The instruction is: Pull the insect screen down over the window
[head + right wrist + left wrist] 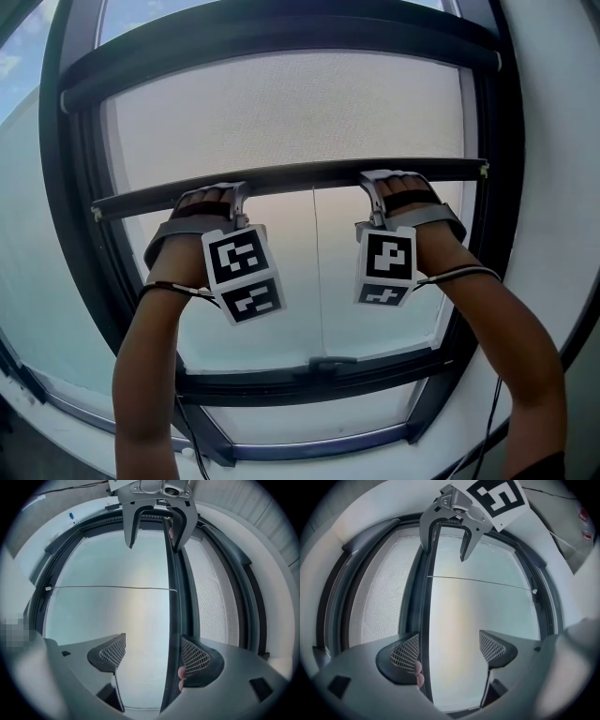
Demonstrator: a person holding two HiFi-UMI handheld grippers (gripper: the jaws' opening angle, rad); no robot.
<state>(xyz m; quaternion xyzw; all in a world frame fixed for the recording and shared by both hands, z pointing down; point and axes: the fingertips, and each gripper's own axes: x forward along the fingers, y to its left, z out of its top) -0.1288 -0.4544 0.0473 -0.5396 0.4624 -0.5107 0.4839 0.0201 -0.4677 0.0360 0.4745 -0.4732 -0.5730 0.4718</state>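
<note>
The insect screen (281,112) is a pale mesh that hangs over the upper part of the window. Its dark pull bar (300,176) runs across about mid-height. My left gripper (222,194) and right gripper (386,184) both reach up to this bar, side by side. In the left gripper view the bar (425,602) runs between the jaws of the left gripper (449,644), close against the left pad (405,651), with the jaws wide apart. In the right gripper view the bar (172,602) lies against the right pad (194,656) of the right gripper (152,644), which is also open.
Bare glass (375,309) shows below the bar, down to the dark lower window frame (281,384) with a small handle (333,362). A thin cord (314,272) hangs from the bar's middle. The screen's roller housing (281,42) spans the top. White wall (553,141) flanks the window.
</note>
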